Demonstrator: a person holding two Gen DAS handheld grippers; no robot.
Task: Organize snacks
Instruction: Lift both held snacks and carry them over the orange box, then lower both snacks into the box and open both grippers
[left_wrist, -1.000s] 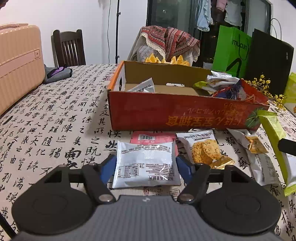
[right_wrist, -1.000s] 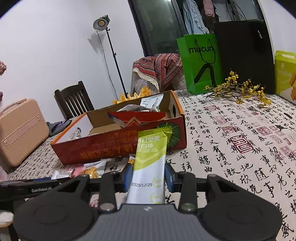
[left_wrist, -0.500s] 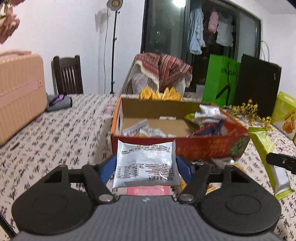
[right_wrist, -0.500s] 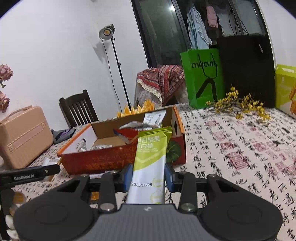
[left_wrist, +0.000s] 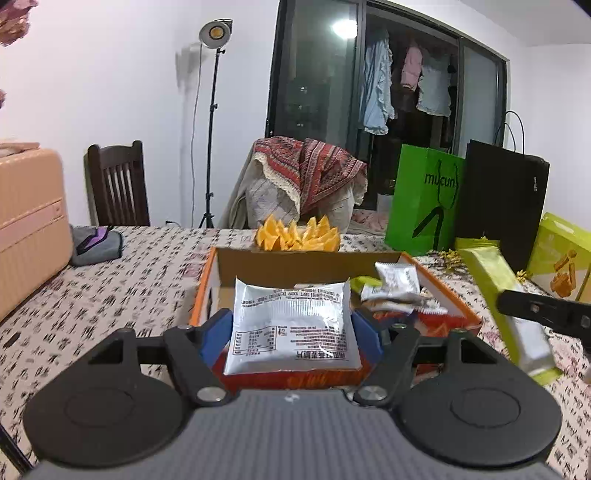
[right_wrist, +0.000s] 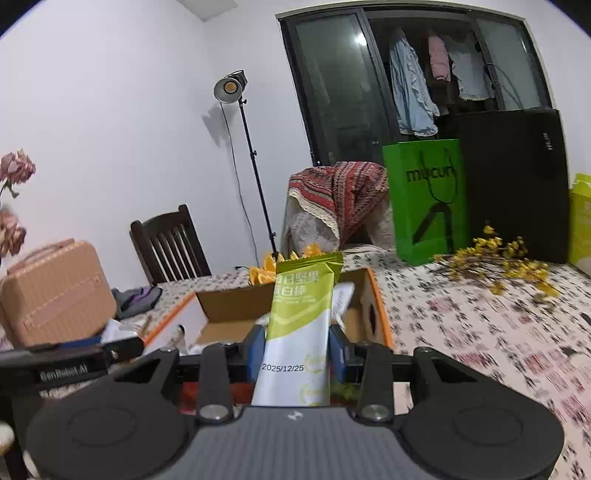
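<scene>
My left gripper (left_wrist: 291, 334) is shut on a silver snack packet (left_wrist: 291, 325) and holds it above the near wall of the orange cardboard box (left_wrist: 448, 295). My right gripper (right_wrist: 297, 349) is shut on a long green-and-white nut bar (right_wrist: 301, 317), raised over the same box (right_wrist: 376, 295). The bar also shows at the right of the left wrist view (left_wrist: 506, 306). The box holds several snack packets (left_wrist: 397, 286). The left gripper's body shows at the left of the right wrist view (right_wrist: 70, 363).
The table wears a calligraphy-print cloth (left_wrist: 122, 280). A peach suitcase (left_wrist: 26, 229) stands at left. Orange flowers (left_wrist: 297, 236) sit behind the box. A green bag (left_wrist: 424, 199), a black bag (left_wrist: 502, 206), a yellow-green box (left_wrist: 561, 254) and yellow flower sprigs (right_wrist: 498, 258) are at right.
Both grippers have risen from the table and moved forward over the box, each still holding its snack. The loose packets on the cloth have dropped out of view.
</scene>
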